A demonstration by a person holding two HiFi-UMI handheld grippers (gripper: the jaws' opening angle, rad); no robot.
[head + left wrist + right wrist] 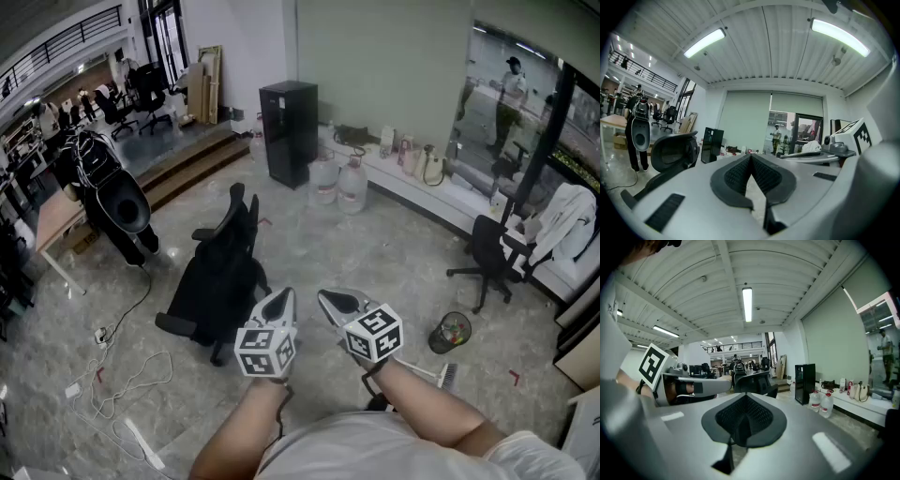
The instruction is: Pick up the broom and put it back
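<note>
Fingers (pixel 736 176) closed empty, left gripper (pixel 284 298) and right gripper (pixel 330 300) point forward, nearly level.

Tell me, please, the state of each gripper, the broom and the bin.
Left gripper: shut, nothing held.
Right gripper: shut, nothing held.
Broom: lying on the floor, not picked up.
Bin: upright, litter inside.

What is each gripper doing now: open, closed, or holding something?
Left gripper: closed, tips together, holding nothing.
Right gripper: closed, holding nothing.
</note>
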